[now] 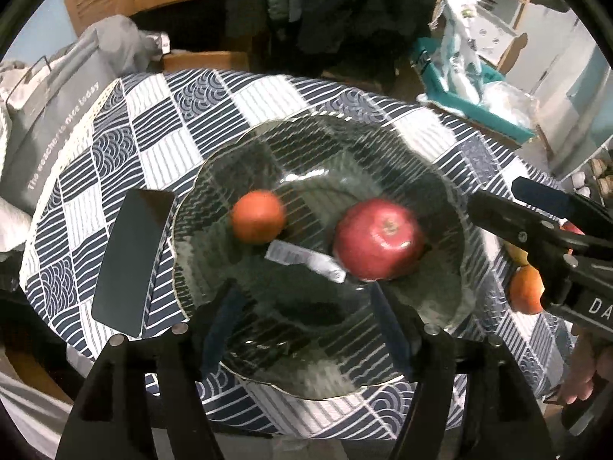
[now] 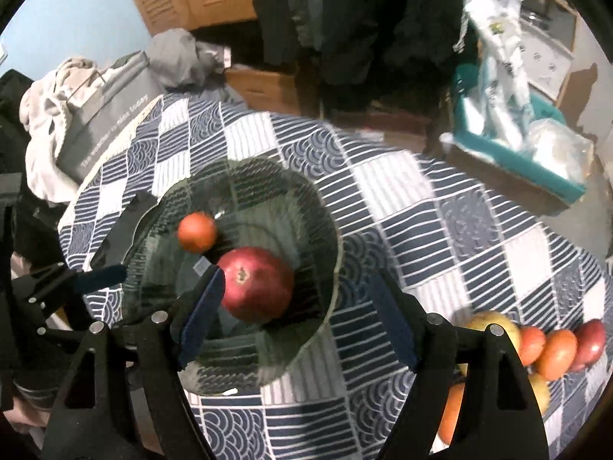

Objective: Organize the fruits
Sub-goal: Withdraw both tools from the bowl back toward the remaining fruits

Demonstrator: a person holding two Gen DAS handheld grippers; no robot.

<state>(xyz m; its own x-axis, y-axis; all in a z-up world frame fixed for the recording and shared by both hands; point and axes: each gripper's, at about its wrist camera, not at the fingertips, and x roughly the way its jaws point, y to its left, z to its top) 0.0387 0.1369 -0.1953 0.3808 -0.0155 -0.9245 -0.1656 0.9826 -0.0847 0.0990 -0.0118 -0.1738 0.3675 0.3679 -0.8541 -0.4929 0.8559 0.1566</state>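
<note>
Ribbed smoky glass bowl (image 1: pixel 440 191) mid-desk holds a glossy round red apple (image 1: pixel 379 239) and a smaller orange tomato (image 1: pixel 258 221). Both left tongs (image 1: pixel 306 306) and right tongs (image 2: pixel 295 310) gape wide, empty, above the patterned cloth (image 2: pixel 421 207).

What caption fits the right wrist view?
Open right gripper above glass bowl holding red apple and small orange fruit.

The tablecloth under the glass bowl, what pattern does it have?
The tablecloth has navy and white patchwork squares: stripes and wave arcs. Clearest in the right wrist view.
</note>
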